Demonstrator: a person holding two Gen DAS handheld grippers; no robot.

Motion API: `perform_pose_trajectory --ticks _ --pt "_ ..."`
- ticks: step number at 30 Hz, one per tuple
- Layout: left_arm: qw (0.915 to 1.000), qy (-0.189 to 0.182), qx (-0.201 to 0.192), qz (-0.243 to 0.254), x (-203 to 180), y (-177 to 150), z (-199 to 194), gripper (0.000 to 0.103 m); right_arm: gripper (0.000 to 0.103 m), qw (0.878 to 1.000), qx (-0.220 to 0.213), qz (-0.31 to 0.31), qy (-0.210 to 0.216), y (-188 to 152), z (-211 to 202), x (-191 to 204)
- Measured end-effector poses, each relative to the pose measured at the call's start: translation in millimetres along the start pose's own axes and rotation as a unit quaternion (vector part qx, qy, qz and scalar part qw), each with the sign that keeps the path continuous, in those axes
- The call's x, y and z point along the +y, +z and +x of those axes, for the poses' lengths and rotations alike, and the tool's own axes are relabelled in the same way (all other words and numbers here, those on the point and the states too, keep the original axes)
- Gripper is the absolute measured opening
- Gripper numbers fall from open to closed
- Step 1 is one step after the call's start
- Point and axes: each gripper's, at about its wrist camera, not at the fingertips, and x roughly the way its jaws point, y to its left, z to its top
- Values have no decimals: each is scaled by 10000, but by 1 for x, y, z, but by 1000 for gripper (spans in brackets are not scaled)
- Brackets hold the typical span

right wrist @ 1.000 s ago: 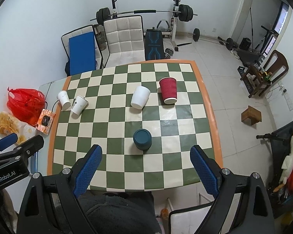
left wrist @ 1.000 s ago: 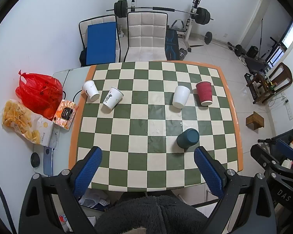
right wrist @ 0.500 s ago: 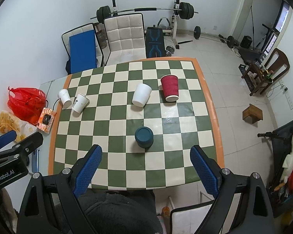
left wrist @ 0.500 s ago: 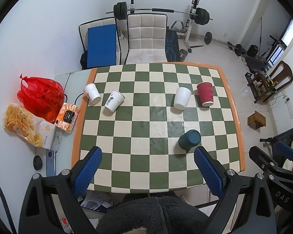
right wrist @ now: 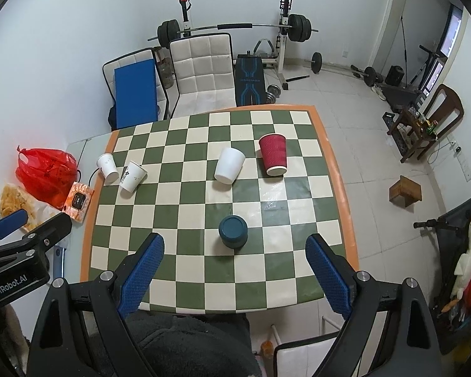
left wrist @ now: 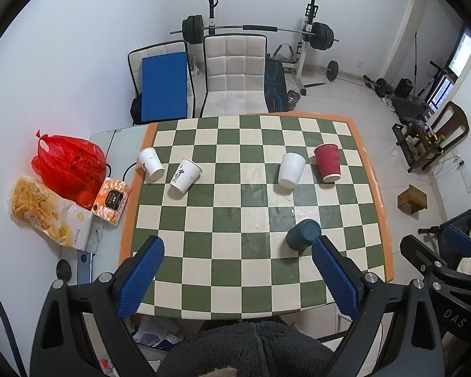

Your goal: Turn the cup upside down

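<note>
Left gripper (left wrist: 237,265): jaws wide apart, holding nothing, high above the table (left wrist: 204,301).
Right gripper (right wrist: 234,262): same, spread and empty.
Teal cup (right wrist: 233,231): nearest, base up, looks already inverted.
Red cup (right wrist: 273,154), white cup (right wrist: 229,165): farther back; their orientation is hard to read.
Left: two paper cups (left wrist: 185,175) by the far-left edge, apparently untouched.

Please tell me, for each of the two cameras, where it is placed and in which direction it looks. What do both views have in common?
Left wrist: sits on the left gripper, high above the near edge, looking down over the checkered table; its own open blue fingers and the person's dark fleece show.
Right wrist: sits on the right gripper, further right, facing the same way; the left gripper's side shows at lower left.
Shared: the teal cup, red cup, three white cups and weight bench.
</note>
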Motion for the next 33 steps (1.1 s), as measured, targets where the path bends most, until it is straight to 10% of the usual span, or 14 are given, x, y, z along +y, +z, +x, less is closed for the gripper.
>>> perform_pose_trajectory --ticks 33 --pt "10000 29 60 16 -7 0 -5 97 94 10000 46 -1 18 -1 -2 -11"
